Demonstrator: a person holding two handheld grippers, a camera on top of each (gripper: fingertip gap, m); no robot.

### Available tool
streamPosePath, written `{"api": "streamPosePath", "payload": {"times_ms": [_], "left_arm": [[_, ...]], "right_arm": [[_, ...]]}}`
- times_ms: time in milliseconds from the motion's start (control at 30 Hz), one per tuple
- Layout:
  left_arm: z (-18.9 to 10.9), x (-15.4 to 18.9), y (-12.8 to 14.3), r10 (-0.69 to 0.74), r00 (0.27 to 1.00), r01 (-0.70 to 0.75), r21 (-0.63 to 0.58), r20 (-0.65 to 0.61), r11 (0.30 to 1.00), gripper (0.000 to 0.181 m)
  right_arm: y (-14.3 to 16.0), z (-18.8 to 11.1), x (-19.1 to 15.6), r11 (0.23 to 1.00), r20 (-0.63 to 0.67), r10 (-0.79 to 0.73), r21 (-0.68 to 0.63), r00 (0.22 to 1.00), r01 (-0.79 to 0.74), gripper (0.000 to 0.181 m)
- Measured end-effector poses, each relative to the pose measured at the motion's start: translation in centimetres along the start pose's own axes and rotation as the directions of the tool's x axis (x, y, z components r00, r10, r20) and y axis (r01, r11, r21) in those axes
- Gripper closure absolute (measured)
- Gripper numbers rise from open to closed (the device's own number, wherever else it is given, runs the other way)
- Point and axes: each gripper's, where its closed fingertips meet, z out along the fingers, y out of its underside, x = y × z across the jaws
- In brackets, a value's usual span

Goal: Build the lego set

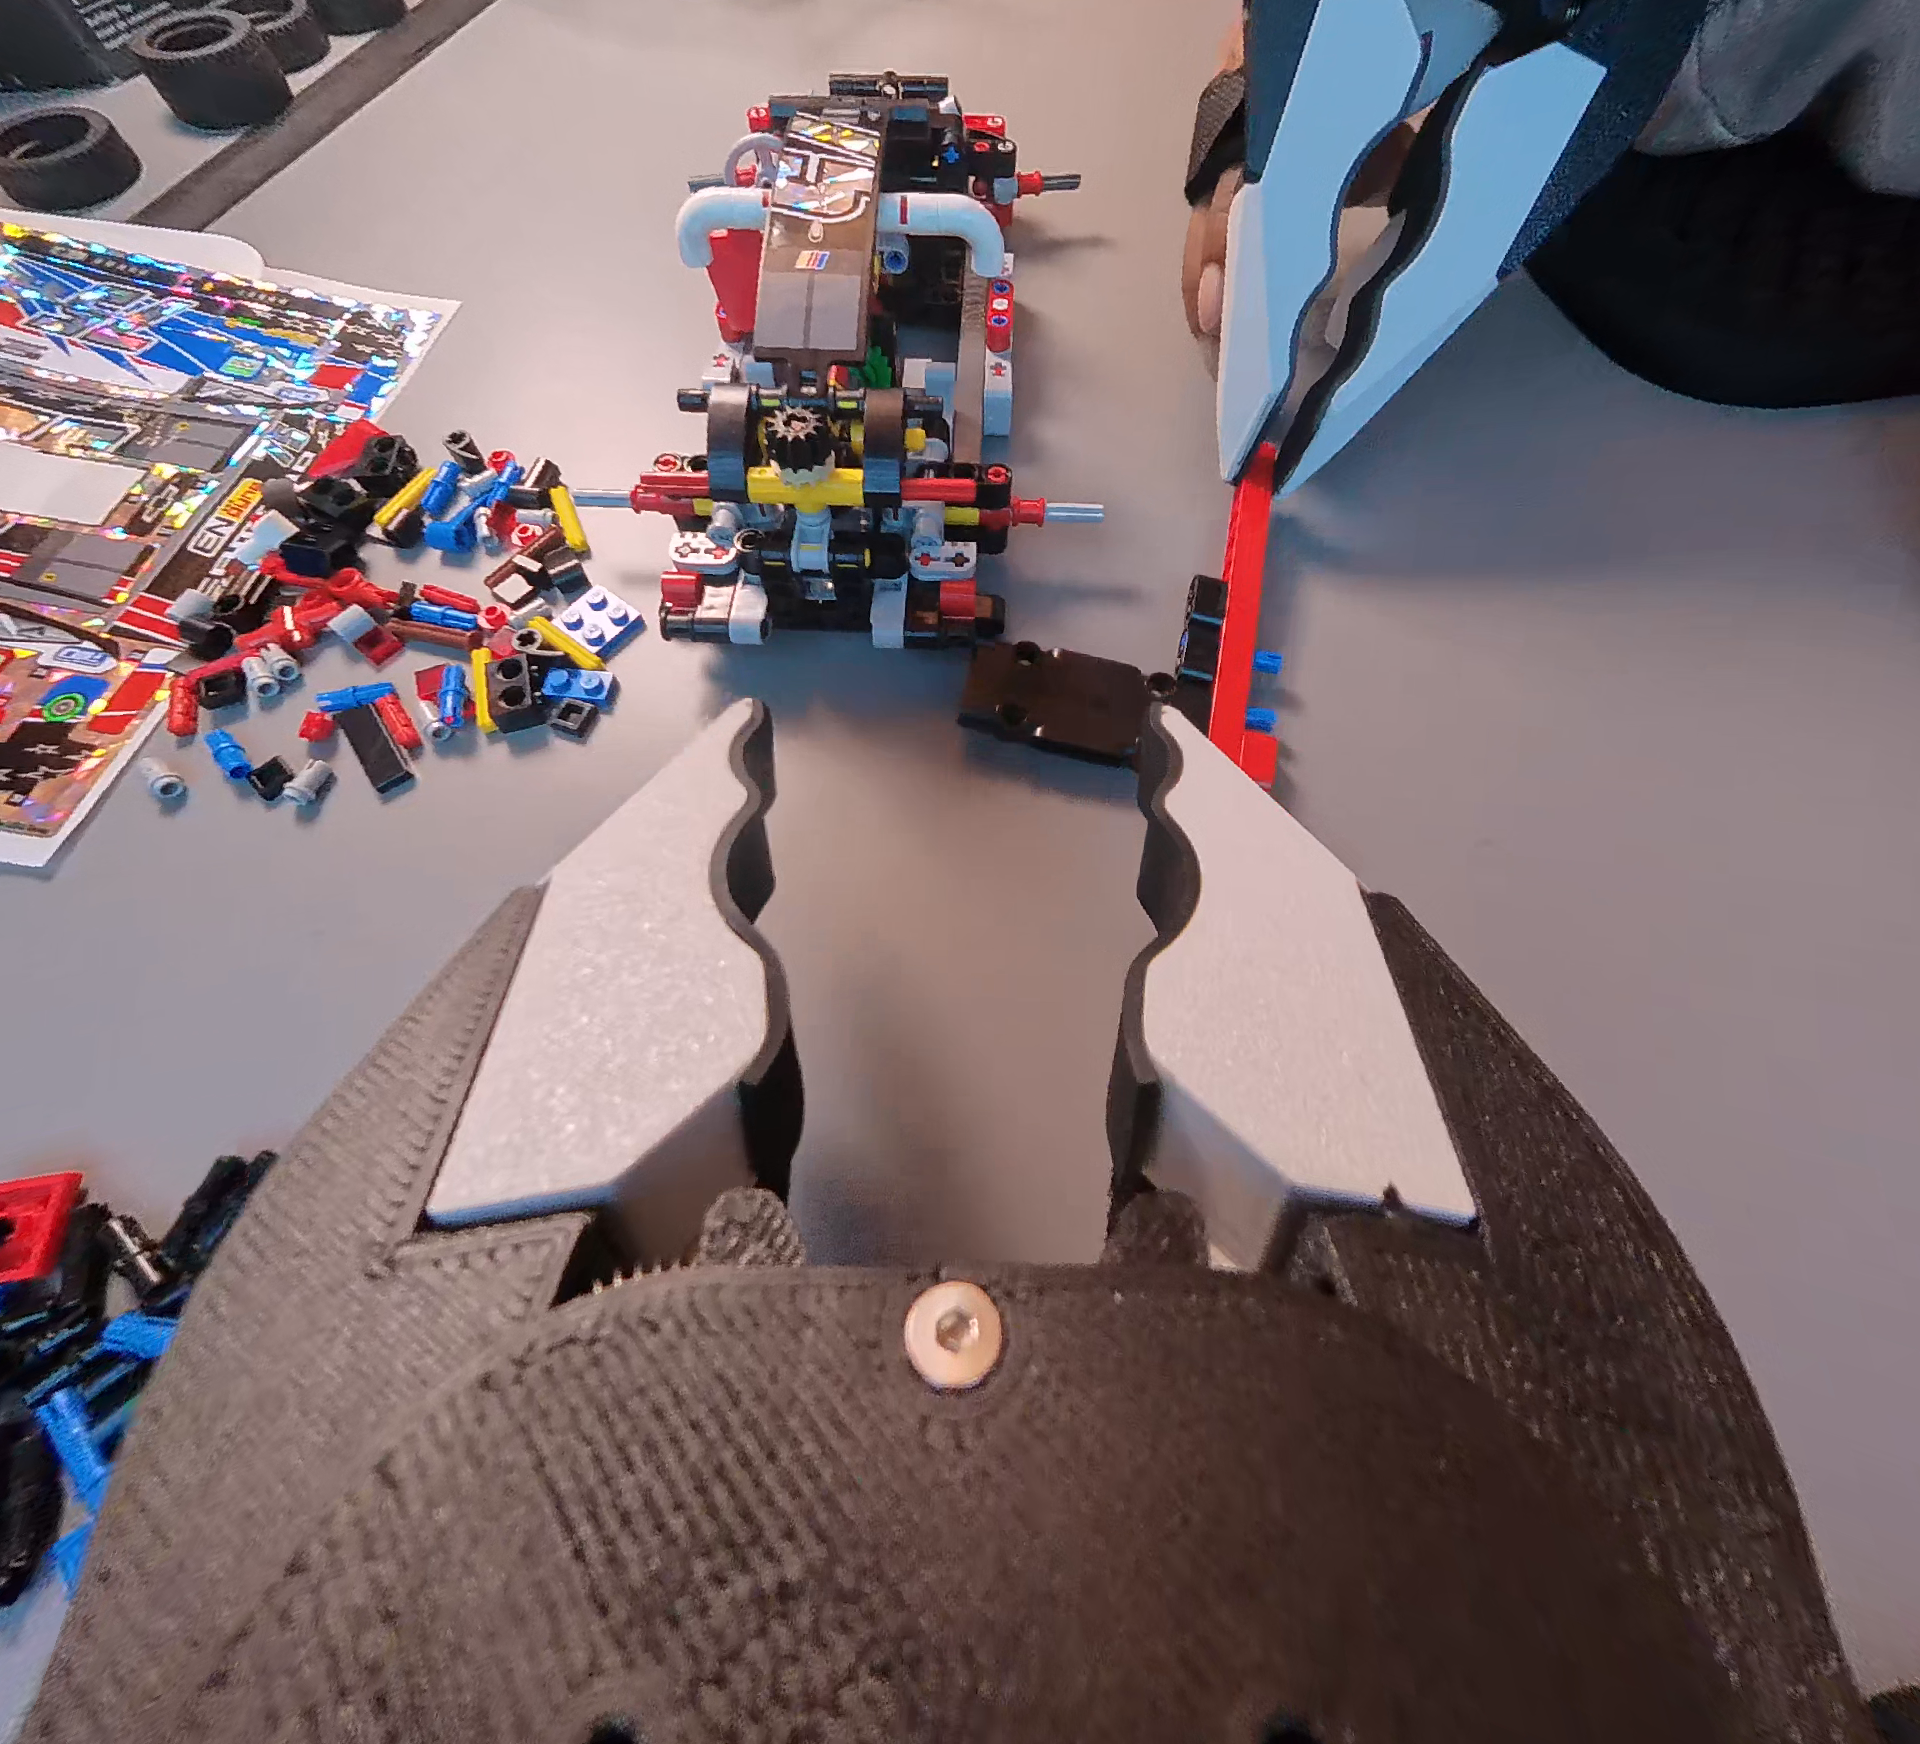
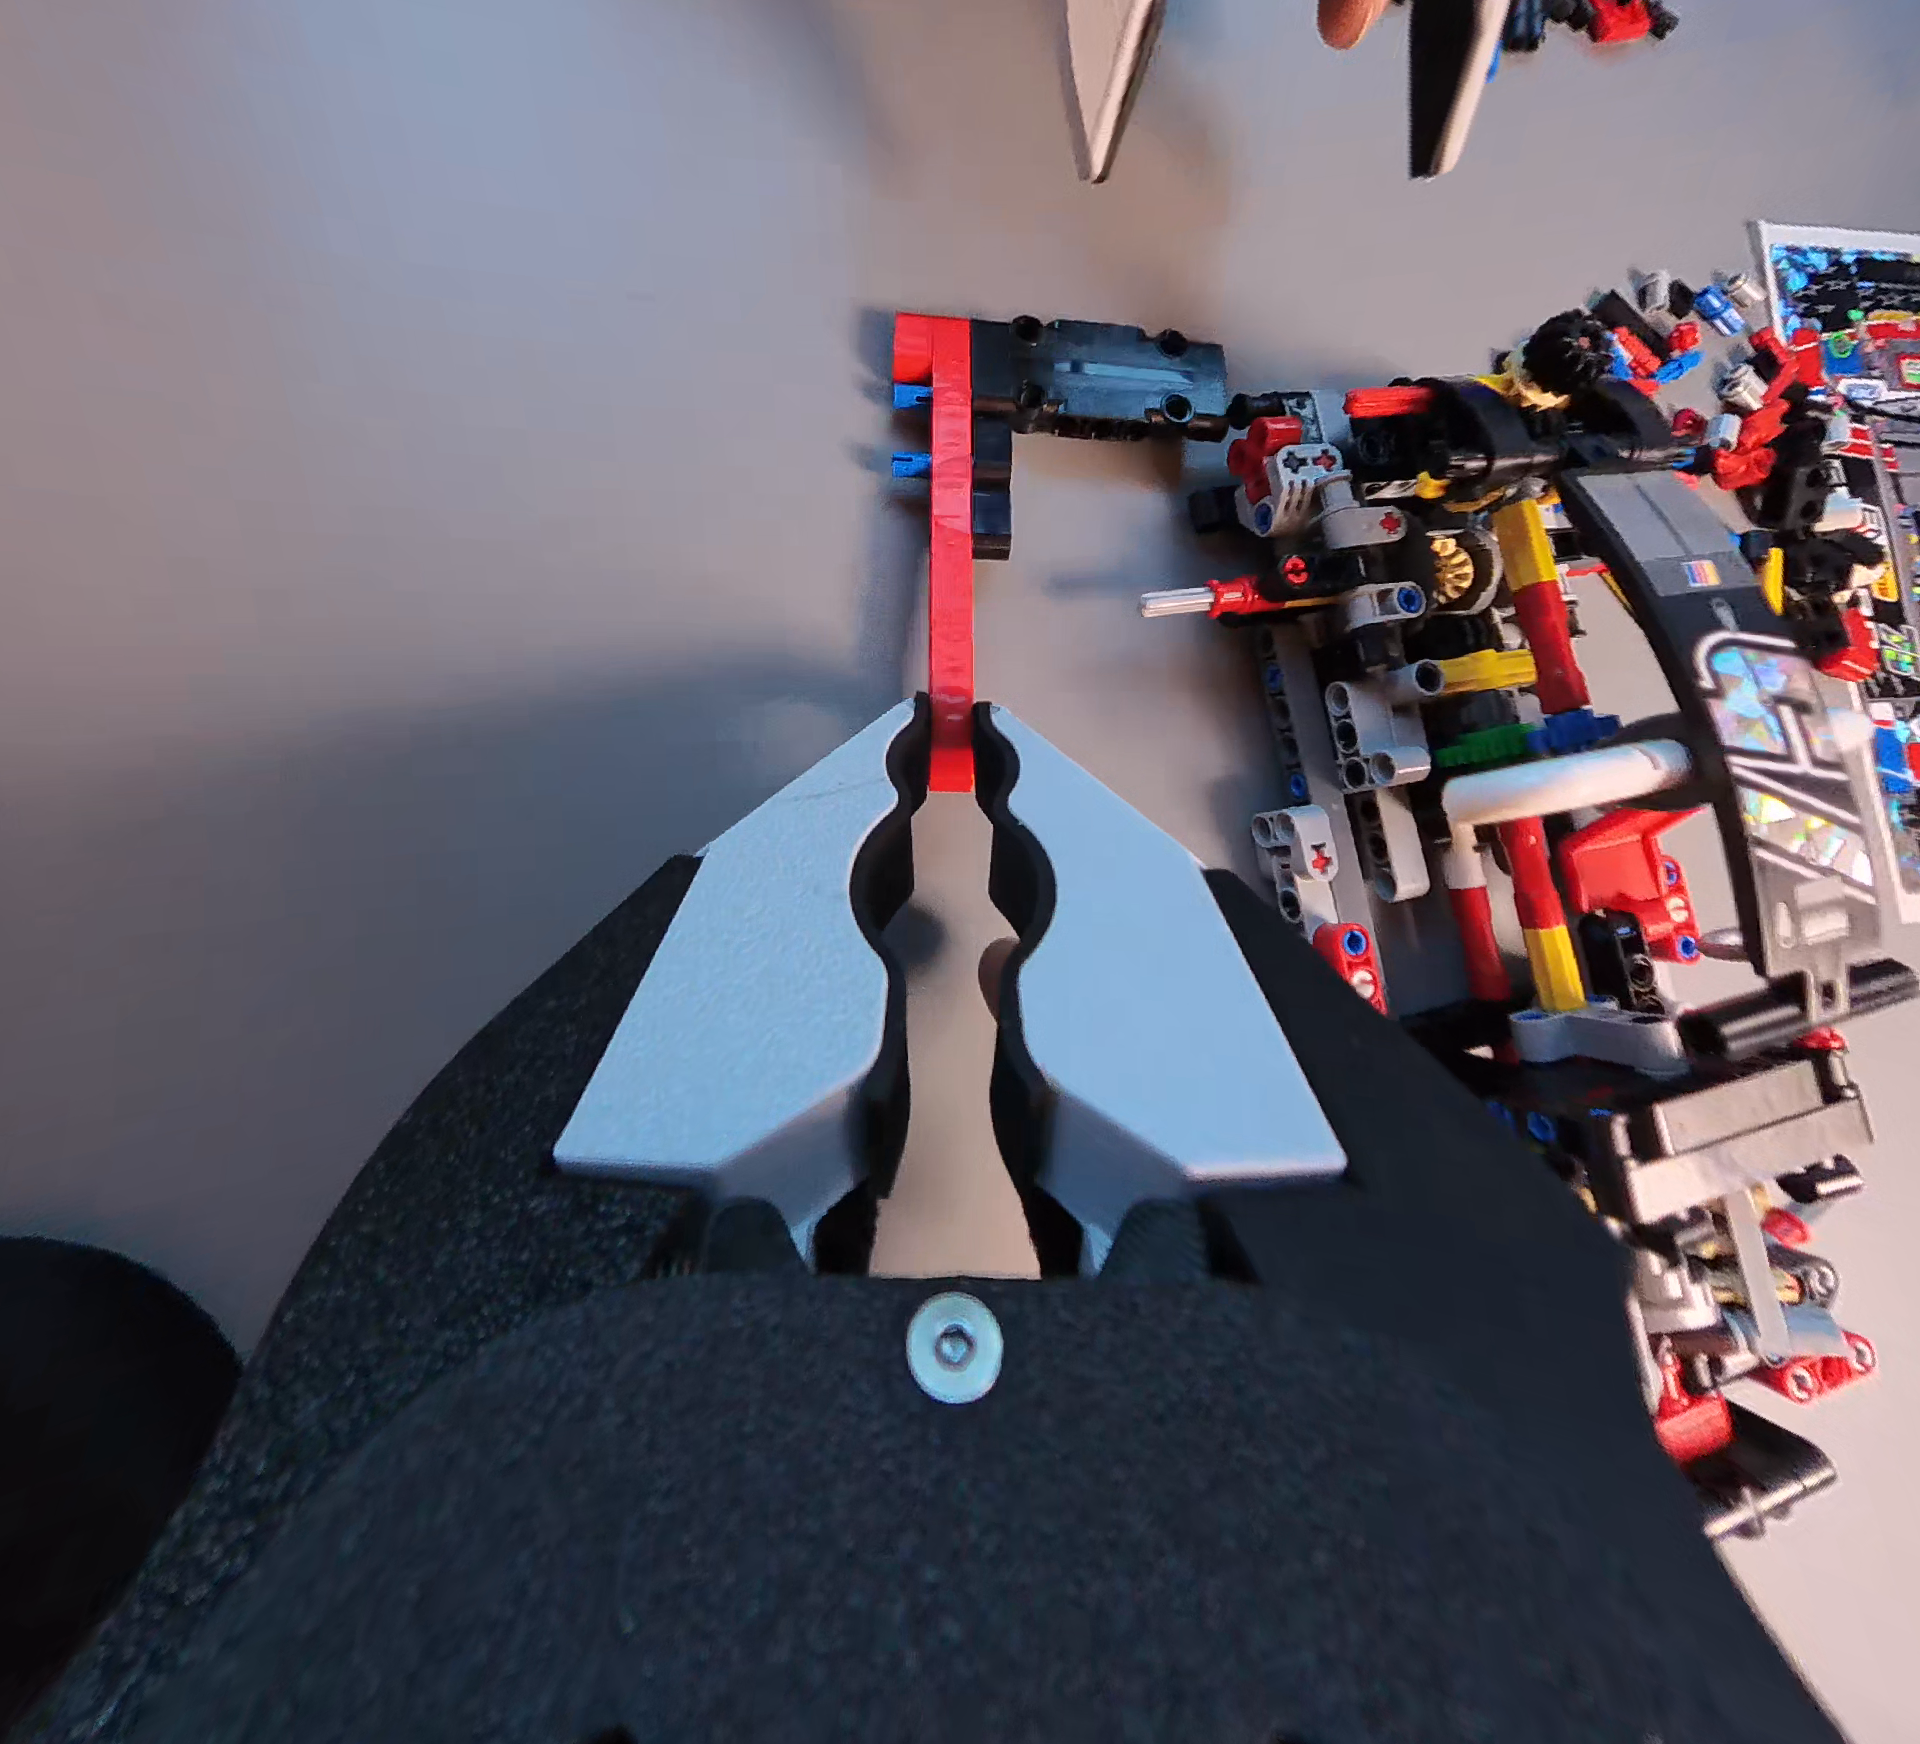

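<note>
Our right tool pinches the near end of a long red beam whose far end carries a black panel on the worktop. Our left tool hangs wide and empty, the panel at its 1 o'clock. At 12 o'clock sits the half-built car chassis, gears and axles fitted but no wheels. We judge plenty remains: loose pieces at 10 o'clock, tyres and sticker sheet unused.

Grey table bears car model, loose pieces, sticker sheet.
</note>
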Motion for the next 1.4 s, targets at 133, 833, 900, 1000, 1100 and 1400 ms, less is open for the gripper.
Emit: {"api": "streamPosePath", "payload": {"times_ms": [133, 833, 900, 1000, 1100, 1400], "left_arm": [[0.3, 0.8, 0.3, 0.009, 0.999, -0.009, -0.019, -0.032, 1.0, 0.112], [1.3, 2.8, -0.4, 0.089, 0.994, -0.089, 0.001, -0.071, 0.996, 0.107], [1.3, 3.2, -0.3, 0.082, 0.992, -0.083, -0.005, -0.094, 0.997, 0.112], [1.4, 3.5, 0.1, 0.086, 0.99, -0.089, -0.02, -0.112, 0.996, 0.118], [1.4, 2.9, 0.2, 0.091, 0.992, -0.094, -0.027, -0.083, 0.995, 0.114], [1.8, 1.3, -0.4, 0.072, 0.997, -0.072, 0.0, 0.017, 0.997, 0.104]], "right_arm": [[-0.1, -0.8, -0.1, 0.999, -0.02, -0.032, 0.024, 0.999, 0.032, 0.176], [-1.1, -2.3, 1.6, 0.984, -0.078, -0.013, 0.176, 0.997, 0.026, 0.176], [-1.1, -2.2, 1.7, 0.984, -0.059, -0.007, 0.18, 0.998, 0.018, 0.176], [-1.2, -1.9, 1.7, 0.981, -0.021, 0.005, 0.193, 1.0, -0.001, 0.176], [-1.3, -1.7, 2.0, 0.979, -0.001, 0.017, 0.203, 1.0, -0.017, 0.176], [-1.1, -2.0, 3.6, 0.968, 0.041, 0.096, 0.231, 0.994, -0.103, 0.176]]}}
